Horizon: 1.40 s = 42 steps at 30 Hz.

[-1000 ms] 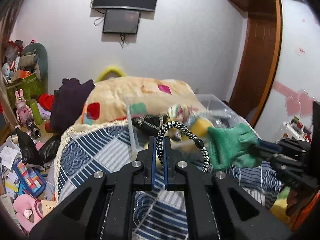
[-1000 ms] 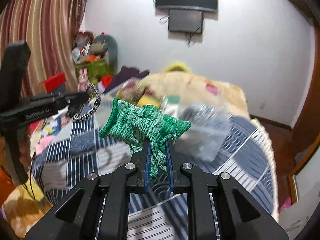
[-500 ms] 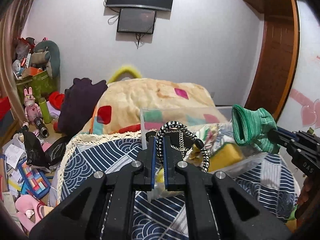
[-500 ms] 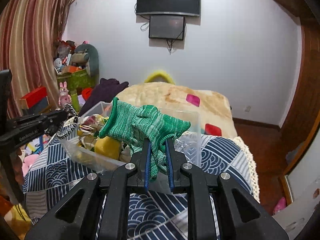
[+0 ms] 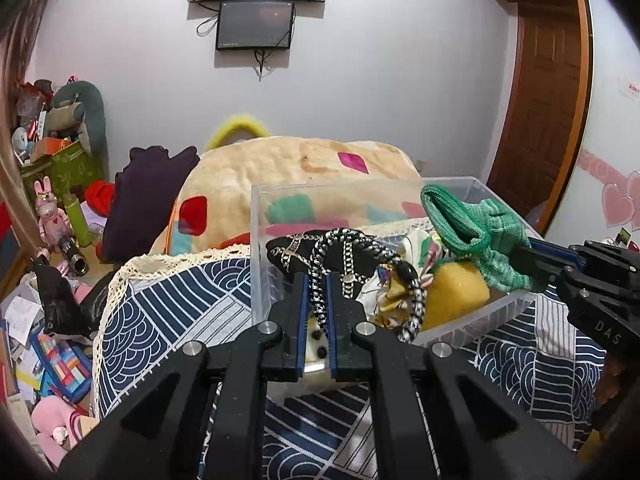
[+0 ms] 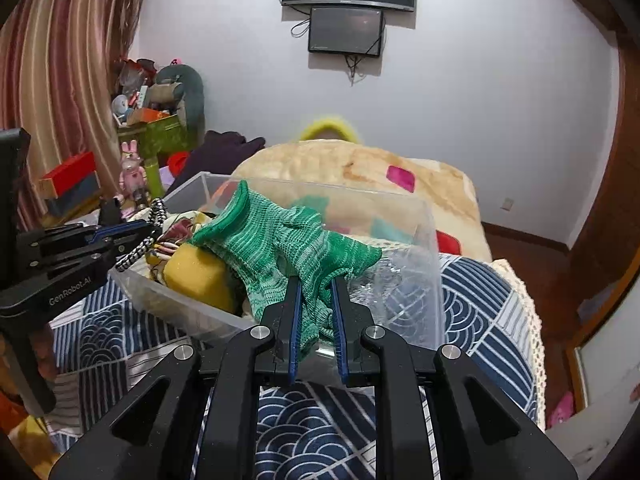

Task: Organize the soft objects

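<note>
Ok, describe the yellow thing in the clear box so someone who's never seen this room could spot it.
Find the clear plastic box on the blue patterned bedspread. Inside, near its front wall, sits a yellow sponge-like block, below the green knit glove held by the right hand-held gripper. It is the only plain yellow, blocky item among the patterned fabrics.

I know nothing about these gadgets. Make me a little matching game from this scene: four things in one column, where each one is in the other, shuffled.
Things:
1. green knitted glove
2. black-and-white braided cord loop
3. yellow sponge block
4. dark purple cloth

Places:
a. lying inside the clear plastic box
b. clamped in the left hand-held gripper
c. draped left of the cream quilt
d. clamped in the right hand-held gripper

Pairs: 1-d, 2-b, 3-a, 4-c
</note>
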Motion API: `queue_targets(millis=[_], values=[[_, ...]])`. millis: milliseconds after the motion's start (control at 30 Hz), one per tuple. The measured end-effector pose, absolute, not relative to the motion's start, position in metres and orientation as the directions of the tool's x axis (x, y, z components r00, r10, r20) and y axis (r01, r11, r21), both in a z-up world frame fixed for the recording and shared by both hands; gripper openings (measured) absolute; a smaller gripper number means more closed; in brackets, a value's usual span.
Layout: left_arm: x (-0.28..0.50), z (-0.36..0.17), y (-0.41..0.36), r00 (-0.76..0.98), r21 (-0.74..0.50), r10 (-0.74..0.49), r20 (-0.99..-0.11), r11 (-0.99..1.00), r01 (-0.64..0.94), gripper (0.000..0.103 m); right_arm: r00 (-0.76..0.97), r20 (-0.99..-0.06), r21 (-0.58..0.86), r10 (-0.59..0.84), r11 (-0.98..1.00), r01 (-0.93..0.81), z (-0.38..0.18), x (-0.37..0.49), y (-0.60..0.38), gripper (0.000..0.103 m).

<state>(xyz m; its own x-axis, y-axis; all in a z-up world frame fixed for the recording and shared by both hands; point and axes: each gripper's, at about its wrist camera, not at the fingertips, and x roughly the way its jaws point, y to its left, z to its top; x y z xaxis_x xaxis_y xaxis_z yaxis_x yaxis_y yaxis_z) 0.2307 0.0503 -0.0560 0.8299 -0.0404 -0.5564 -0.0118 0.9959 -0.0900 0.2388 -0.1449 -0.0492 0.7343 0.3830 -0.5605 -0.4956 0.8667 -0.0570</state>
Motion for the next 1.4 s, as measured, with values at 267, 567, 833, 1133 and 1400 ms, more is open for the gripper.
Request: queue_targets(millis=[267, 567, 833, 1133, 1400], values=[[0.22, -0.049, 0.059, 0.83, -0.13, -0.061, -0.555, 0.991, -0.014, 0.025, 0.748, -0.541, -0.037, 0.385, 0.877, -0.478, -0.038, 0.231, -0.155, 0.046], [0.185, -0.022, 0.048, 0.858, -0.14, -0.114, -0.5, 0.989, 0.049, 0.025, 0.778, -0.453, -0.021, 0.435, 0.867, -0.497, -0.014, 0.199, -0.17, 0.046], [0.139, 0.012, 0.033, 0.906, -0.132, -0.137, -0.4, 0.987, 0.091, 0.025, 0.799, -0.345, 0.013, 0.493, 0.853, -0.521, 0.016, 0.167, -0.183, 0.046], [0.093, 0.032, 0.021, 0.944, -0.087, -0.129, -0.303, 0.99, 0.108, 0.05, 0.809, -0.261, 0.04, 0.527, 0.843, -0.536, 0.028, 0.142, -0.191, 0.066], [0.071, 0.033, 0.014, 0.958, -0.082, -0.121, -0.261, 0.991, 0.103, 0.073, 0.836, -0.208, 0.012, 0.508, 0.856, -0.517, 0.027, 0.125, -0.189, 0.09]])
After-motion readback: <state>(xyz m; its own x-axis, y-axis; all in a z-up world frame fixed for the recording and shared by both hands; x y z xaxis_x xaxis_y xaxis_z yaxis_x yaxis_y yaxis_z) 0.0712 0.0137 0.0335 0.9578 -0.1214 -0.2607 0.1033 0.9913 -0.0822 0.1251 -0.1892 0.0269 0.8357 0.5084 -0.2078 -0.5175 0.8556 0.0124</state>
